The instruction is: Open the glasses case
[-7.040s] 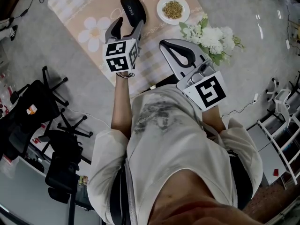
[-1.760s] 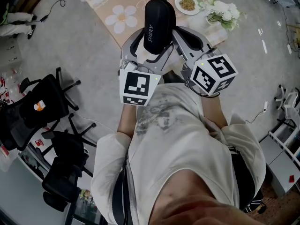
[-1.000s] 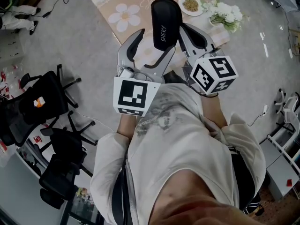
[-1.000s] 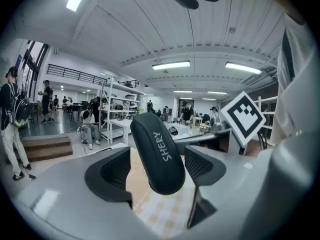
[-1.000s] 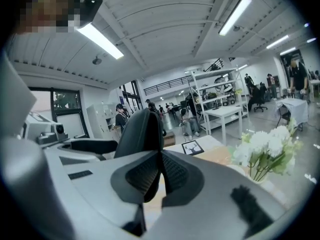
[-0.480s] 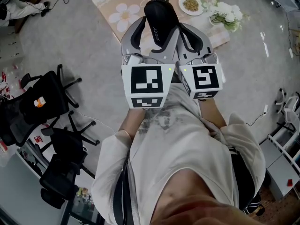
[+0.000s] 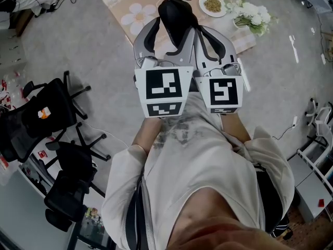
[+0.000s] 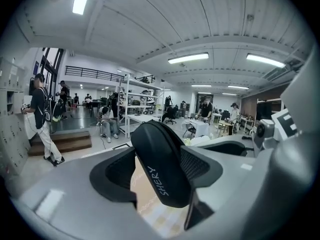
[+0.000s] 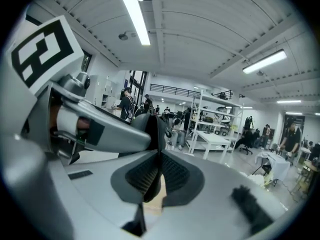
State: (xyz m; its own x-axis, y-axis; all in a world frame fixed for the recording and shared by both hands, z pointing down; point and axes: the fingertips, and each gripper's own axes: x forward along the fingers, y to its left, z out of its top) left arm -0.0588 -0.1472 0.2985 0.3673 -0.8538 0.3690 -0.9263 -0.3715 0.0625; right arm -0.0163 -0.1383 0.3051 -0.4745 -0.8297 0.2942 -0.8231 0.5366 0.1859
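Case: the black glasses case is leaning between the jaws, with white letters running down it.
Left gripper: its gray jaws have just been closing. The case is touching the right pad.
Gap: a bit of tan mat is showing beside the left pad.
Right side: the right gripper is peeking in.
Far away: people are standing and sitting near white shelves.
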